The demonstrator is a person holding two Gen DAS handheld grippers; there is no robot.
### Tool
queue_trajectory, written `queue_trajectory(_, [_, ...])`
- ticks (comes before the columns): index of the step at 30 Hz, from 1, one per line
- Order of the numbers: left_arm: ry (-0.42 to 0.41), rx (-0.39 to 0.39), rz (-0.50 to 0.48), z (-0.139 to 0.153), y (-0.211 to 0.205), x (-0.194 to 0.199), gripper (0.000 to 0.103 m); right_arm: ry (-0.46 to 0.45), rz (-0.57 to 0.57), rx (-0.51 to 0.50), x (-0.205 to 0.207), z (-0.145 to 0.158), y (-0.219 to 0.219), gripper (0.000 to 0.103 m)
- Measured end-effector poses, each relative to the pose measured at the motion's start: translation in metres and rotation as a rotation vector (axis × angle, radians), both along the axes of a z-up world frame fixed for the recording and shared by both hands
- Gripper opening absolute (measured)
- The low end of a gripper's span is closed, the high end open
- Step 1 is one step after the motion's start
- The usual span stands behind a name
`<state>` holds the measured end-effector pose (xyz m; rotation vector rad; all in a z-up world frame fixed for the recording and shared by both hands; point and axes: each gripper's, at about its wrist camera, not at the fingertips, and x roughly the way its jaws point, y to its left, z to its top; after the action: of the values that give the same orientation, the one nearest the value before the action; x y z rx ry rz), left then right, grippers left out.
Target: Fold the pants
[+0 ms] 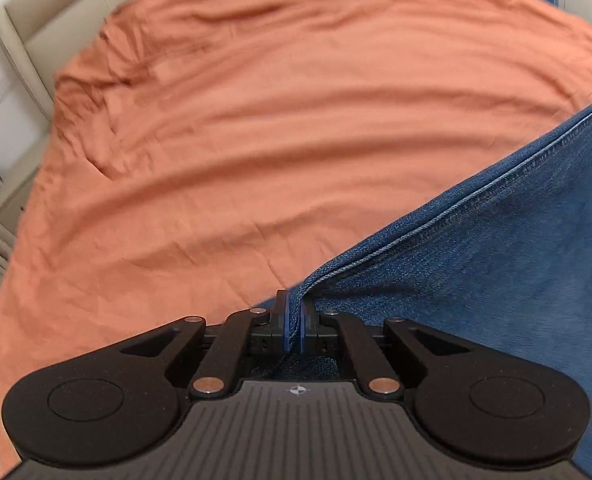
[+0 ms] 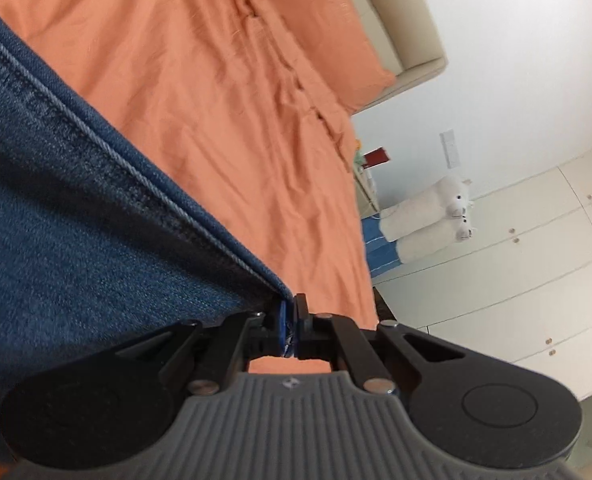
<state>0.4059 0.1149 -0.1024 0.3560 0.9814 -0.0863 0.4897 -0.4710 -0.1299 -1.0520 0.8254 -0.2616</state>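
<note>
Two grippers share one load above a wide bed sheet (image 1: 255, 120) of orange, creased cotton that fills most of both views. Across it hang the jeans (image 1: 496, 240), dark blue denim with a raised, double-stitched hem running taut from one claw to the other, lifted clear of the sheet. The step in hand looks like carrying the held edge over to make a fold. Next, I judge, both hands must lower together and lay that edge square before letting go. An orange pillow (image 2: 328, 40) lies by the beige padded headboard (image 2: 408, 32). The left gripper (image 1: 294, 320) has its blue pads pressed together on the denim edge; the right gripper (image 2: 290, 328) likewise pinches a corner of the hem.
</note>
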Motion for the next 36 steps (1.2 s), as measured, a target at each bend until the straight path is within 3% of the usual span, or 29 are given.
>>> queue_trajectory(4, [0.051,-0.005,0.000,-0.028,0.005,0.010,0.005,0.051,0.003,-0.037,0.017,-0.035,0.005,0.000])
queue_trajectory(11, [0.033,-0.010,0.000,-0.036,0.006,0.001,0.005,0.080,-0.003,-0.060,0.030,-0.056,0.004,0.000])
queue_trajectory(14, [0.010,0.003,0.011,-0.033,0.005,0.001,0.017,0.068,-0.022,-0.068,0.027,-0.055,0.007,0.000])
queue_trajectory(15, [0.007,0.003,0.017,-0.030,0.006,0.000,0.026,0.066,-0.031,-0.069,0.021,-0.053,0.010,0.000])
queue_trajectory(16, [-0.002,0.003,0.027,-0.026,0.008,0.002,0.043,0.064,-0.036,-0.062,0.019,-0.050,0.012,0.000])
queue_trajectory(18, [-0.043,0.006,0.057,-0.014,0.013,-0.001,0.065,0.055,-0.052,-0.042,0.013,-0.042,0.017,0.021])
queue_trajectory(19, [-0.059,0.000,0.061,-0.006,0.016,-0.005,0.065,0.040,-0.049,-0.030,0.009,-0.036,0.019,0.040])
queue_trajectory(20, [-0.062,-0.014,0.061,0.000,0.020,-0.009,0.065,0.026,-0.044,-0.021,0.004,-0.029,0.022,0.049])
queue_trajectory(24, [-0.077,-0.054,0.099,0.029,0.050,-0.030,0.066,0.015,-0.039,0.150,-0.022,-0.002,0.037,0.050])
queue_trajectory(27, [-0.101,-0.119,0.189,0.046,0.086,-0.047,0.071,0.040,-0.016,0.274,-0.050,0.006,0.060,0.051])
queue_trajectory(30, [-0.123,-0.248,0.326,0.054,0.132,-0.061,0.078,0.073,0.029,0.348,-0.081,0.002,0.089,0.052])
queue_trajectory(33, [-0.114,-0.389,0.443,0.047,0.173,-0.074,0.081,0.089,0.069,0.359,-0.111,-0.009,0.121,0.051])
queue_trajectory(36, [-0.088,-0.457,0.520,0.030,0.200,-0.084,0.081,0.087,0.096,0.346,-0.128,-0.015,0.143,0.051])
